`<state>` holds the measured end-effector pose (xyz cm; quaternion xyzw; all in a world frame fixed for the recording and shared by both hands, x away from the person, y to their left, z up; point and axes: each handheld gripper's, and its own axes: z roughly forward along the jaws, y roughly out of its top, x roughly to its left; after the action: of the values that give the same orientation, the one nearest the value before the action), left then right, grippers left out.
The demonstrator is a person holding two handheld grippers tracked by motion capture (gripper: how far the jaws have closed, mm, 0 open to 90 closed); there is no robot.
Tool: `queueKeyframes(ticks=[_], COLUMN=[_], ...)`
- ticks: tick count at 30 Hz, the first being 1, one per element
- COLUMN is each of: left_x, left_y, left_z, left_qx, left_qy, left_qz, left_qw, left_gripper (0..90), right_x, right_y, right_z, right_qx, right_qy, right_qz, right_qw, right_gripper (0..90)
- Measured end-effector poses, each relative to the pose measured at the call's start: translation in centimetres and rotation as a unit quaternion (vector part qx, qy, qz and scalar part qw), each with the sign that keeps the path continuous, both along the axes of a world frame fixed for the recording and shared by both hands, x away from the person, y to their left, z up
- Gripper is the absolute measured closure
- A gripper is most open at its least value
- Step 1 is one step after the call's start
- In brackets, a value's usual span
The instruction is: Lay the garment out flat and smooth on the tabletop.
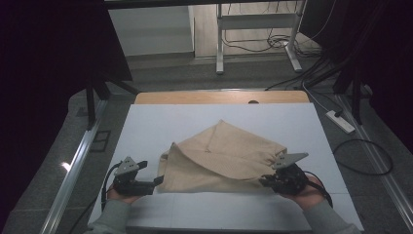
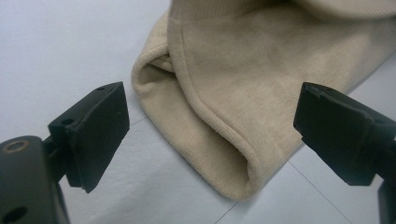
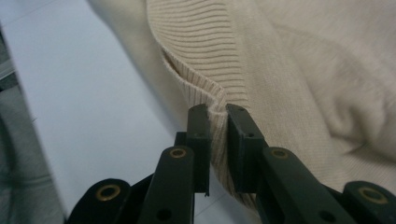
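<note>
High view first: a beige garment [image 1: 221,158] lies half-folded in the middle of the white table [image 1: 146,122], one flap turned over toward the near left. The left gripper [image 1: 157,181] sits at the near-left corner of the cloth, just beside it. The right gripper [image 1: 265,181] is at the near-right corner, right on the hem.

Over to the left gripper view: the jaws stand wide apart, nothing between the pads. The garment's [image 2: 243,93] folded corner lies on the table just ahead, between the two jaws but apart from both. It looks a soft, fleecy knit, thick at the rolled edge.

Now the right gripper view: the jaws are pinched narrow on the ribbed hem [image 3: 217,116], and the cloth puckers where they bite. That one holds the garment [image 3: 303,70] for sure.

A judgement on handling: light, limp, not slippery, nothing fragile. It will sag and drag wherever it isn't held, so the corners and the doubled hem are the places to take it. The left gripper's best bite looks to be that rolled near-left corner, both layers together.
</note>
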<state>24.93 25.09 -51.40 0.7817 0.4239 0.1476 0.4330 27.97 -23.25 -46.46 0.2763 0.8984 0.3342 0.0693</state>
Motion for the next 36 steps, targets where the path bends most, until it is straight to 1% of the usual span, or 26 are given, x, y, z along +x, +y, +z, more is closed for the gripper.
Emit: queueKeyframes(ticks=[2,4,5,7,8,9,10,12,13,14,16,17,18,19,21,22,23,24,25,27,28,29,33,36], left_x=[0.0,0.0,0.0,0.0,0.0,0.0,0.0,0.0,0.0,0.0,0.1,0.1,0.1,0.2,0.2,0.2,0.3,0.3,0.4,0.4,0.4,0.4,0.4,0.3], left_y=[0.0,0.2,0.3,0.5,0.5,0.5,0.5,0.5,0.5,0.5,0.4,0.4,0.4,0.3,0.2,0.2,0.1,0.0,-0.1,-0.1,-0.1,0.0,0.1,0.2], left_z=[0.0,0.1,0.1,0.1,0.1,0.1,0.1,0.1,0.1,0.1,0.1,0.1,0.1,0.1,0.1,0.1,0.0,0.0,0.0,0.0,0.0,0.0,-0.1,-0.1], left_qx=[-0.001,-0.003,-0.006,-0.01,-0.012,-0.013,-0.011,-0.01,-0.01,-0.01,-0.01,-0.01,-0.01,-0.009,-0.007,-0.007,-0.007,-0.006,-0.005,-0.005,-0.005,-0.005,-0.008,-0.009], left_qy=[0.0,-0.001,-0.002,-0.003,-0.003,-0.003,-0.002,-0.002,-0.002,-0.002,-0.002,-0.001,-0.001,-0.001,-0.001,-0.001,0.0,0.0,0.0,0.001,0.001,0.001,0.003,0.003], left_qz=[0.001,0.004,0.005,0.009,0.01,0.01,0.01,0.008,0.008,0.007,0.008,0.008,0.008,0.007,0.005,0.005,0.005,0.004,0.003,0.003,0.003,0.003,0.003,0.003], left_qw=[1.0,1.0,1.0,0.9999,0.9999,0.9999,0.9999,0.9999,0.9999,0.9999,0.9999,0.9999,0.9999,0.9999,1.0,1.0,1.0,1.0,1.0,1.0,1.0,1.0,1.0,1.0], left_gripper=[10.5,10.5,10.5,10.5,10.5,10.5,10.5,10.5,10.5,10.5,10.5,10.5,10.5,10.5,10.5,10.5,10.5,10.5,10.5,10.5,10.5,10.5,10.5,10.5], right_x=[-1.1,-2.5,-2.5,-4.2,-5.6,-5.6,-7.0,-8.0,-8.0,-9.1,-9.4,-10.0,-10.0,-9.9,-9.4,-9.4,-8.4,-8.4,-7.3,-6.4,-6.4,-5.1,-3.1,-1.9], right_y=[-0.3,-0.5,-0.5,-0.7,-0.8,-0.8,-0.9,-1.1,-1.1,-1.4,-1.5,-1.7,-1.8,-2.0,-2.1,-2.1,-1.4,-1.4,0.2,1.9,1.9,4.5,8.7,11.8], right_z=[-0.2,-0.4,-0.4,-0.4,-0.4,-0.4,-0.5,-0.6,-0.6,-0.8,-0.9,-0.8,-0.6,-0.3,0.6,0.6,1.4,1.4,1.8,1.9,1.9,1.8,1.4,0.8], right_qx=[0.001,0.001,0.001,0.009,0.015,0.015,0.012,0.01,0.01,0.003,0.001,0.0,0.008,0.023,0.043,0.043,0.043,0.043,0.039,0.034,0.034,0.032,0.033,0.029], right_qy=[0.003,0.008,0.008,0.007,0.013,0.013,0.019,0.027,0.027,0.041,0.046,0.044,0.041,0.037,0.024,0.024,0.009,0.009,-0.002,-0.011,-0.011,-0.021,-0.027,-0.031], right_qz=[0.004,0.015,0.015,0.037,0.055,0.055,0.064,0.072,0.072,0.083,0.087,0.09,0.088,0.083,0.063,0.063,0.053,0.053,0.059,0.07,0.07,0.083,0.105,0.118], right_qw=[1.0,0.9998,0.9998,0.9993,0.9983,0.9983,0.9977,0.997,0.997,0.9957,0.9951,0.995,0.9952,0.9956,0.9968,0.9968,0.9977,0.9977,0.9975,0.997,0.997,0.9958,0.9935,0.9921], right_gripper=[79.5,79.5,79.5,79.6,79.6,79.6,79.6,79.6,79.6,79.4,79.0,73.7,68.6,64.2,60.2,60.2,55.5,55.5,53.0,50.0,50.0,48.3,47.1,47.0])
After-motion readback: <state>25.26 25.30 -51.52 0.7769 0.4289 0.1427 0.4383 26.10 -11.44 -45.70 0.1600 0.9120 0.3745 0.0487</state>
